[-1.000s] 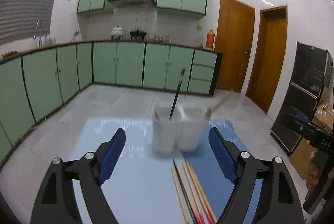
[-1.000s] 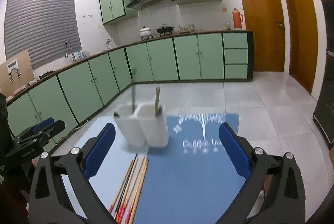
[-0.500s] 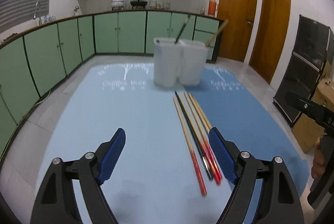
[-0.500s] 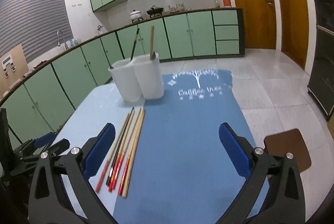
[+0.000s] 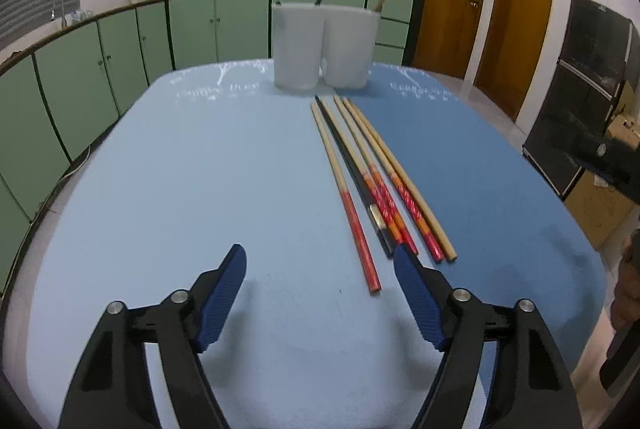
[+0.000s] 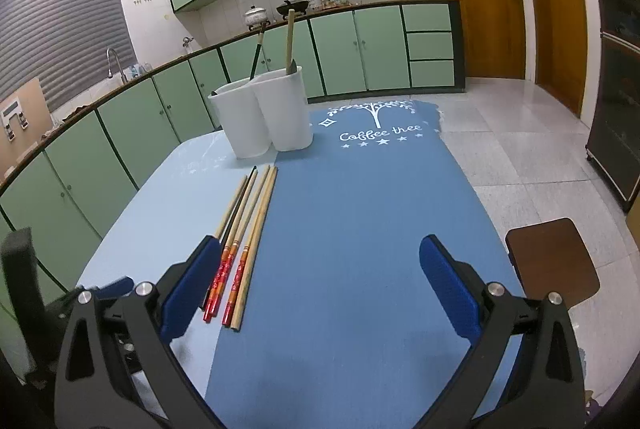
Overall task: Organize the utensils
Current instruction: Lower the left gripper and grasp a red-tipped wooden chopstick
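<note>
While both grippers hang over the near edge of the tabletop (image 5: 200, 169), nothing is held. Left gripper (image 5: 320, 283) has its jaws wide apart, empty. Just ahead, loose chopsticks (image 5: 372, 181) lie side by side at mid-table, handle ends toward the grippers. Right gripper (image 6: 320, 271) is spread too, its left finger overlapping their ends. At the far edge stands a white holder (image 6: 264, 113) containing two utensils.
</note>
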{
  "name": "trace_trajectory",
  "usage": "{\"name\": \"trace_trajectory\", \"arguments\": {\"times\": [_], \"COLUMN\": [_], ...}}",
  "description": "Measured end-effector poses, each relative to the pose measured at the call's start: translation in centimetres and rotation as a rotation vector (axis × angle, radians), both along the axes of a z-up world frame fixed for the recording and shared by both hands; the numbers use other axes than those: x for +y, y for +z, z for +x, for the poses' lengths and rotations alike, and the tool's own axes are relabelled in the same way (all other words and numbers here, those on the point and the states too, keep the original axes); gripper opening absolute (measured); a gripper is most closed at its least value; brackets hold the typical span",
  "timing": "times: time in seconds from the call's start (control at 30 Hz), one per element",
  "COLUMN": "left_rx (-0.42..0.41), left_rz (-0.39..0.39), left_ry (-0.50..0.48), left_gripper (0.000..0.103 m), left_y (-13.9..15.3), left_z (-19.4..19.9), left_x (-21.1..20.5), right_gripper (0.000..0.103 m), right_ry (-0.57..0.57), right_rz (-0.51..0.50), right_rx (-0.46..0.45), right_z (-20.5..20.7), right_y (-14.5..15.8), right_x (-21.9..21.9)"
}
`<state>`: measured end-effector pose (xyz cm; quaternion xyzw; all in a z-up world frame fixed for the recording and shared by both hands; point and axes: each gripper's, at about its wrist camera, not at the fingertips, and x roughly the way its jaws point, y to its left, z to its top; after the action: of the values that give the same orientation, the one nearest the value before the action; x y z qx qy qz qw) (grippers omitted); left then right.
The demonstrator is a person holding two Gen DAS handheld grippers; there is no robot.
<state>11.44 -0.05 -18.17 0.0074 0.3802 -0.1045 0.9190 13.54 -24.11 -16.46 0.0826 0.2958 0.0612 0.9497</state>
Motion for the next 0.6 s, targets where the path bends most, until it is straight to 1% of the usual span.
{"name": "trace_trajectory", "arguments": {"times": [0.13, 0.2, 0.23, 0.27, 0.4, 0.43, 0.47, 0.5, 0.53, 0.57, 0.6], "left_rx": [0.037, 0.024, 0.018, 0.013, -0.009, -0.014, -0.021, -0.026, -0.031, -0.034, -0.036], "left_rz": [-0.001, 0.016, 0.024, 0.027, 0.033, 0.033, 0.036, 0.04, 0.044, 0.046, 0.045], "left_ry": [0.004, 0.014, 0.016, 0.017, 0.032, 0.032, 0.031, 0.028, 0.025, 0.019, 0.011], "left_gripper": [0.068, 0.067, 0.064, 0.059, 0.047, 0.04, 0.035, 0.032, 0.026, 0.017, 0.014], "left_y": [-1.1, -1.2, -1.3, -1.3, -1.3, -1.3, -1.4, -1.4, -1.4, -1.4, -1.5], "left_z": [0.1, 0.0, -0.1, -0.1, -0.1, -0.1, -0.2, -0.2, -0.3, -0.3, -0.3], "left_x": [-0.6, -0.8, -1.0, -1.1, -1.3, -1.3, -1.5, -1.6, -1.8, -1.9, -2.1], "right_gripper": [0.096, 0.096, 0.096, 0.096, 0.096, 0.095, 0.094, 0.092, 0.09, 0.085, 0.083], "right_ry": [0.005, 0.004, 0.004, 0.003, 0.002, 0.003, 0.004, 0.007, 0.009, 0.011, 0.016], "right_rz": [-0.013, -0.007, -0.006, -0.007, -0.006, -0.007, -0.008, -0.01, -0.01, -0.01, -0.011], "right_rx": [0.0, 0.006, 0.008, 0.01, 0.015, 0.017, 0.019, 0.025, 0.03, 0.035, 0.044], "right_z": [-0.4, -0.3, -0.3, -0.3, -0.1, -0.2, 0.0, 0.1, 0.1, 0.1, 0.2], "right_y": [-0.3, -0.3, -0.3, -0.4, -0.4, -0.5, -0.5, -0.6, -0.8, -0.9, -1.2], "right_x": [0.1, -0.1, 0.0, 0.0, -0.1, 0.0, 0.0, 0.0, 0.1, 0.1, 0.3]}}
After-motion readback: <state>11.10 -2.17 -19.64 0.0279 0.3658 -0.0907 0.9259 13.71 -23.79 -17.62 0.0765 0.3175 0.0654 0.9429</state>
